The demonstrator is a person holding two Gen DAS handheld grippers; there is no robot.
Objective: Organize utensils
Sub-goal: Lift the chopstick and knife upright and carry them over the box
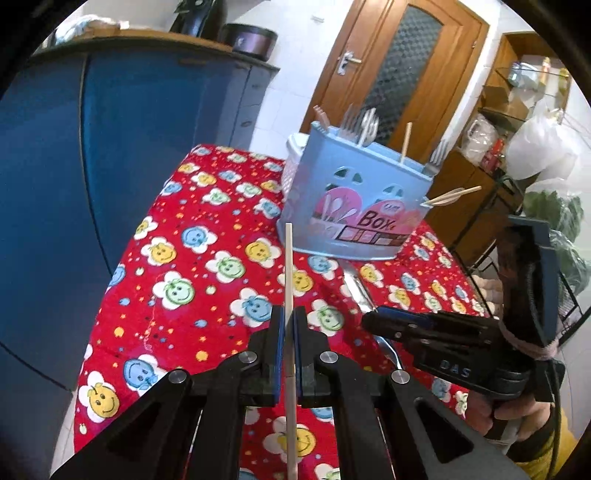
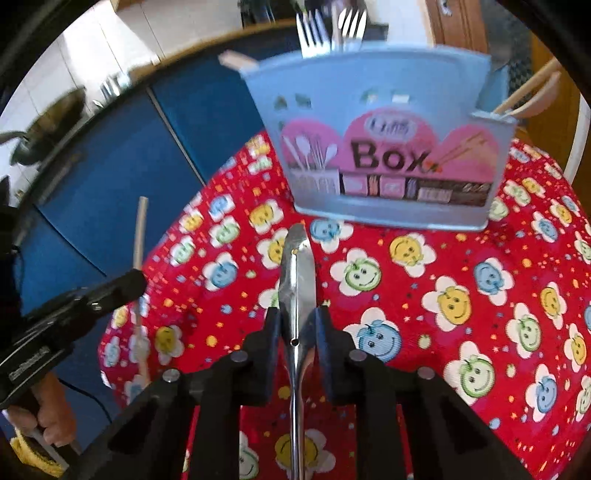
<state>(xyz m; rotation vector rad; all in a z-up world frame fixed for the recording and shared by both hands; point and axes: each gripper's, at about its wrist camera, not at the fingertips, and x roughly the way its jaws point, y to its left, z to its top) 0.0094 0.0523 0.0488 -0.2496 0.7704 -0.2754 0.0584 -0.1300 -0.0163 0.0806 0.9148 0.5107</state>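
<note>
Left gripper (image 1: 289,325) clamped on a pale chopstick (image 1: 289,266), stick upright between the pads. Right gripper (image 2: 297,325) closed on a metal spoon (image 2: 296,280), bowl pointing far. Beyond, flowered red tablecloth (image 2: 461,302); farther, blue utensil box (image 2: 384,147) holding forks (image 2: 328,26). Far left, blue cabinet (image 1: 110,147).

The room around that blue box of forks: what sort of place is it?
Most likely a home kitchen. A cutlery box with forks stands on a smiley-print tablecloth, beside blue cabinets with a pot on top.
</note>
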